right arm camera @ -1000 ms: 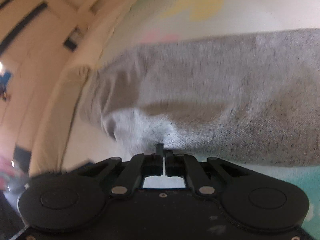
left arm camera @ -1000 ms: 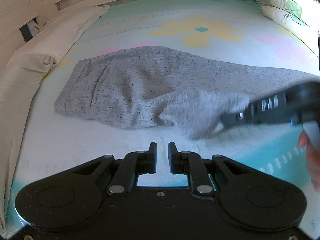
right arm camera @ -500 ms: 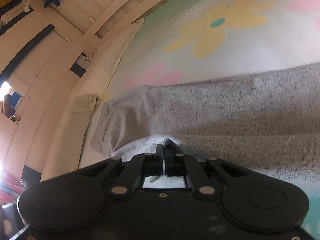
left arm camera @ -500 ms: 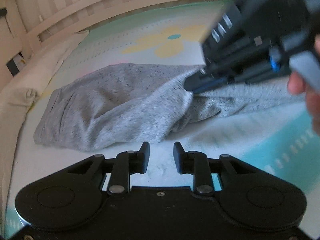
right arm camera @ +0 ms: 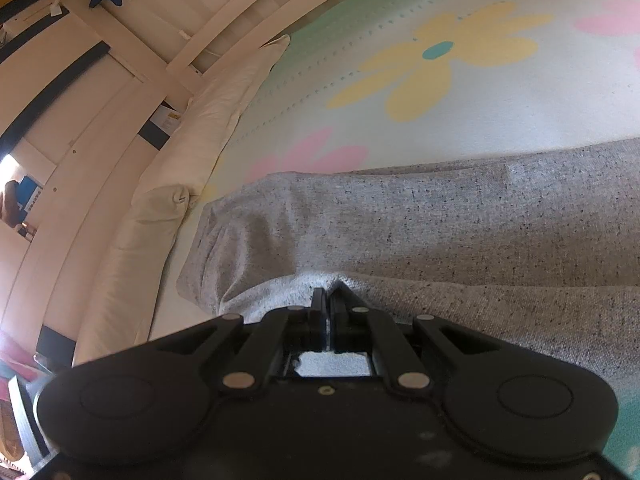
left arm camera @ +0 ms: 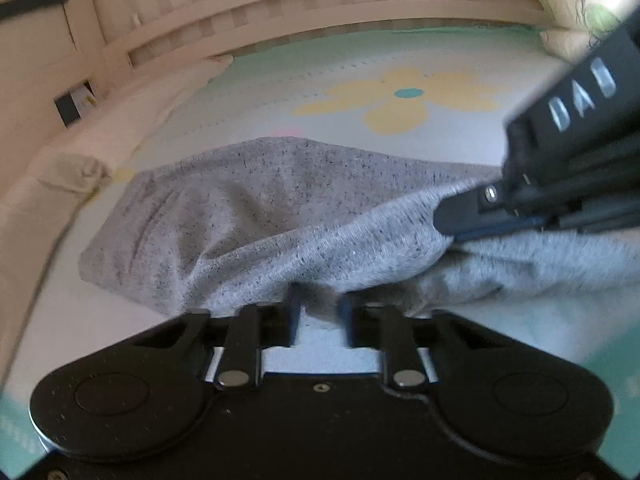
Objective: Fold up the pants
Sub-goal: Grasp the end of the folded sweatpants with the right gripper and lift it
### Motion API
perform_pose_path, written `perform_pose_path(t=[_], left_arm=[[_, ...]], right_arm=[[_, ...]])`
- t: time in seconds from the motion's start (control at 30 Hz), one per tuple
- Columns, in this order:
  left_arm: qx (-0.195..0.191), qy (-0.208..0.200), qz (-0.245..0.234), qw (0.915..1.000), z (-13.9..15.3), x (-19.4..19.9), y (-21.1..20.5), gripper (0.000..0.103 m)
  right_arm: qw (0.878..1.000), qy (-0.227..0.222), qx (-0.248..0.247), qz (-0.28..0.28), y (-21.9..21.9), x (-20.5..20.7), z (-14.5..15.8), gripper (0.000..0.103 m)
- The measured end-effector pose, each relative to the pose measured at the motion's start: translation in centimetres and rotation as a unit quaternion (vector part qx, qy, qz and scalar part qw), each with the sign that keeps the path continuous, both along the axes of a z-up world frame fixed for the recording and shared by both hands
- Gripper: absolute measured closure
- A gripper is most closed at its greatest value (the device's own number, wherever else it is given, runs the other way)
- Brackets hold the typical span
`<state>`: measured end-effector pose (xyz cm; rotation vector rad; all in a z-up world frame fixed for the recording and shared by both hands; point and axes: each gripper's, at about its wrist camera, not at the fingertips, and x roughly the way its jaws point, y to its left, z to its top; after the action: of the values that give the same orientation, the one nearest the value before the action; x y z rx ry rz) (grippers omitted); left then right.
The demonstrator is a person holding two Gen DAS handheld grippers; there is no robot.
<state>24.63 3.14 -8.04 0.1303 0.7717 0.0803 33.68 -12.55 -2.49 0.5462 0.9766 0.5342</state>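
Grey speckled pants [left arm camera: 256, 208] lie across a flower-print bed, waistband end to the left. My right gripper [right arm camera: 329, 300] is shut on a raised fold of the pants [right arm camera: 440, 236]; in the left wrist view it [left arm camera: 448, 216] comes in from the right, holding that fold up off the bed. My left gripper [left arm camera: 318, 304] is open, its fingertips at the near lower edge of the lifted cloth, which drapes just over them.
The bed sheet [left arm camera: 408, 100] has yellow and pink flowers on mint and white. A cream bolster [left arm camera: 92, 156] lines the left side, also in the right wrist view [right arm camera: 160, 216]. A slatted white bed rail [left arm camera: 320, 4] runs along the back. Pillows [left arm camera: 572, 8] sit far right.
My left gripper moved forward to the pants' near edge and opened wider. My right gripper, still shut on the fold, carried it lower and to the right in the left wrist view.
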Motion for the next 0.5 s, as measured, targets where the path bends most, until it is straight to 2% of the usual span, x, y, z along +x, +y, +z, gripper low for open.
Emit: perform_pose_path(t=[0.07, 0.2, 0.4, 0.5], left_arm=[[-0.015, 0.002, -0.004, 0.9999, 0.5, -0.1, 0.8, 0.096], [-0.020, 0.028, -0.027, 0.9990, 2.1, -0.8, 1.6, 0.098], [-0.001, 0.074, -0.070, 0.9948, 3.7, -2.2, 2.4, 0.100], [0.013, 0.105, -0.084, 0.9909, 3.2, -2.8, 2.6, 0.102]], right_arm=[[1.000, 0.002, 0.000, 0.001, 0.0, 0.0, 0.0, 0.099], [1.000, 0.005, 0.001, 0.006, 0.3, 0.0, 0.0, 0.099], [0.999, 0.020, -0.007, 0.026, 1.0, -0.5, 0.1, 0.099], [0.998, 0.032, -0.041, 0.037, 1.6, -0.8, -0.2, 0.099]])
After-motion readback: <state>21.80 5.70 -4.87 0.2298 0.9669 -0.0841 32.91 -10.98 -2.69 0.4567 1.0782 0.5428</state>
